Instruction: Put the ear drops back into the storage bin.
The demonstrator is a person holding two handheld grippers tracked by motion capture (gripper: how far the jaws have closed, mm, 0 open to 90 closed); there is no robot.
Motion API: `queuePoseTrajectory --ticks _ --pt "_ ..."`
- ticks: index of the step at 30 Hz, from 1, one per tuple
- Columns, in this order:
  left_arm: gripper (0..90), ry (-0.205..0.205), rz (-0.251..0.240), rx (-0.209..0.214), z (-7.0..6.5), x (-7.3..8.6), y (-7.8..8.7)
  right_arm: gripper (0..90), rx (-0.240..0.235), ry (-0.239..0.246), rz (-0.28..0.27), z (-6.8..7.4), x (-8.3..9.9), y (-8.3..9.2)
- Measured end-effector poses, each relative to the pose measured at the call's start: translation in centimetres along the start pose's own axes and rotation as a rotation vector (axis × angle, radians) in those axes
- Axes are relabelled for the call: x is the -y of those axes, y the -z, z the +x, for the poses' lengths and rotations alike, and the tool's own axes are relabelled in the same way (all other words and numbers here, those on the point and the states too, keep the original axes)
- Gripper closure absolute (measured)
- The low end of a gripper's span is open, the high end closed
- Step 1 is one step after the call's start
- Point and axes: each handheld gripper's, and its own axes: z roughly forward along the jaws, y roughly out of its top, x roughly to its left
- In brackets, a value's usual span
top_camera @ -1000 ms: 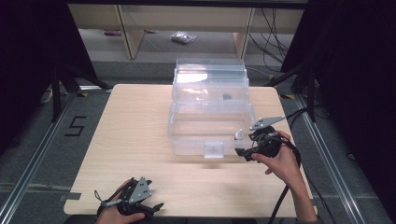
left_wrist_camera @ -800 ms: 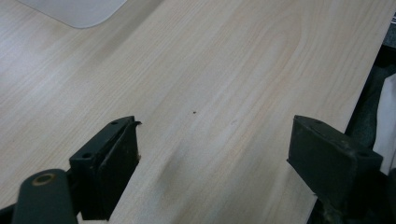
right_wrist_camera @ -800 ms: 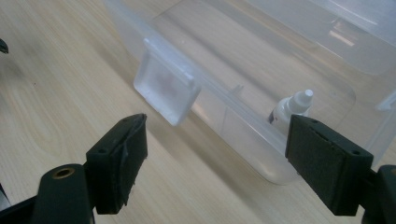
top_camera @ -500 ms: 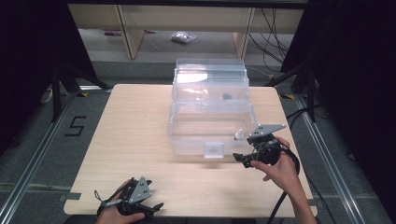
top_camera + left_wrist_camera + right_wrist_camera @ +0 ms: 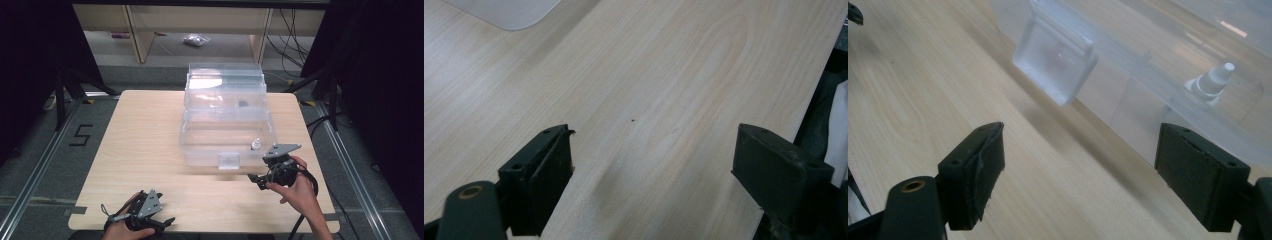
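**Right gripper poised at the box latch**

From the high view, we saw the clear plastic storage box with its lid raised sitting at the middle of the pale wooden table, its translucent front latch facing us. Our right gripper hovered just beside the box's front right corner, while our left gripper rested near the table's near edge, well apart from the box.

In the left gripper view, the jaws stood wide apart over bare wood, holding nothing.

In the right gripper view, the jaws were likewise spread and empty, with the latch ahead and a small white dropper bottle behind the clear wall. We judged that a skewed approach could shove the light box across the table, since nothing steadied it, or let the latch slip from the jaws.
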Motion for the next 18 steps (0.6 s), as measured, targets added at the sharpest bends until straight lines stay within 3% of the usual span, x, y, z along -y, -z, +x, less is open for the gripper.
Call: queuePoseTrajectory --ticks 6,7,8,9,10,11,12,14,17,18 --pt "15.7 0.016 0.0 -0.001 -0.1 0.0 -0.1 20.9 0.0 0.009 0.012 0.2 0.5 0.0" --pt "15.6 0.0 0.0 -0.003 0.0 0.0 0.0 20.9 -0.01 0.007 0.003 0.3 0.7 -0.2" --pt "15.6 0.013 0.0 -0.001 -0.1 0.0 -0.1 20.9 -0.015 0.005 0.011 0.3 0.7 -0.1" --pt "15.6 0.0 -0.001 -0.003 0.0 0.0 0.0 20.9 -0.007 0.004 -0.006 0.5 0.8 -0.4" --pt "15.6 0.002 0.0 -0.002 0.0 0.0 0.0 20.9 -0.005 -0.021 0.02 0.7 0.9 -0.1" --pt "15.6 0.001 0.0 -0.002 0.0 0.0 0.0 20.8 0.007 -0.008 -0.004 0.7 1.0 -0.3" --pt "15.6 0.001 0.0 -0.002 0.0 0.0 0.0 20.7 0.004 -0.021 0.007 0.8 1.0 -0.3" --pt "15.6 0.002 -0.001 -0.002 0.0 0.0 0.0 20.6 0.007 0.014 0.002 0.6 1.1 -0.3" --pt "15.6 0.002 -0.001 -0.001 0.0 0.0 0.0 20.5 0.005 -0.034 0.006 1.0 1.3 -0.3" --pt "15.6 0.001 0.0 -0.001 0.0 0.0 0.0 20.4 0.008 -0.023 0.0 1.1 1.3 -0.4"
